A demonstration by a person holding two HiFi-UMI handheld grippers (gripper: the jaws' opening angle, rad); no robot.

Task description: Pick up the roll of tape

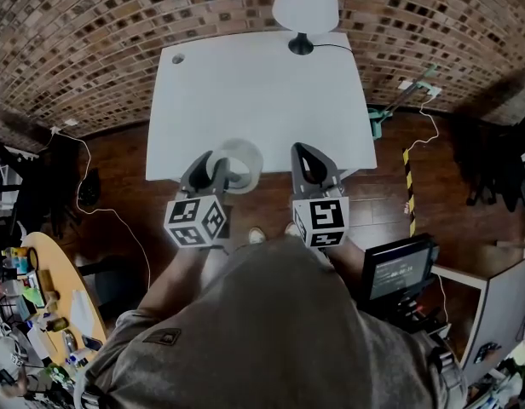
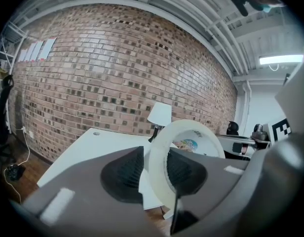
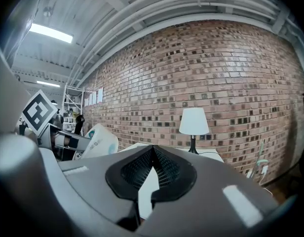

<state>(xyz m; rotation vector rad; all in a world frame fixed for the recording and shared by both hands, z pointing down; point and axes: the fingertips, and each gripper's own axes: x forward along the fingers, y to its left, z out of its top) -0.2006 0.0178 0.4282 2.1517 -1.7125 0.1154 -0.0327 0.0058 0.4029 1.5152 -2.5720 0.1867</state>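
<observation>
The roll of tape [image 2: 157, 157] is pinched by its wall in the left gripper [image 1: 218, 173]; if tilted, it could slip floorward. The right gripper [image 3: 152, 158] is pressed together.

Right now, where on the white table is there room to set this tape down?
Nearly the whole white table is bare, from its near edge to the lamp base at the far edge and the hole in the far left corner. Only the lamp's spot is taken.

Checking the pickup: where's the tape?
Head view, left: the roll of tape is clamped in the left gripper, by the near edge of the table.
</observation>
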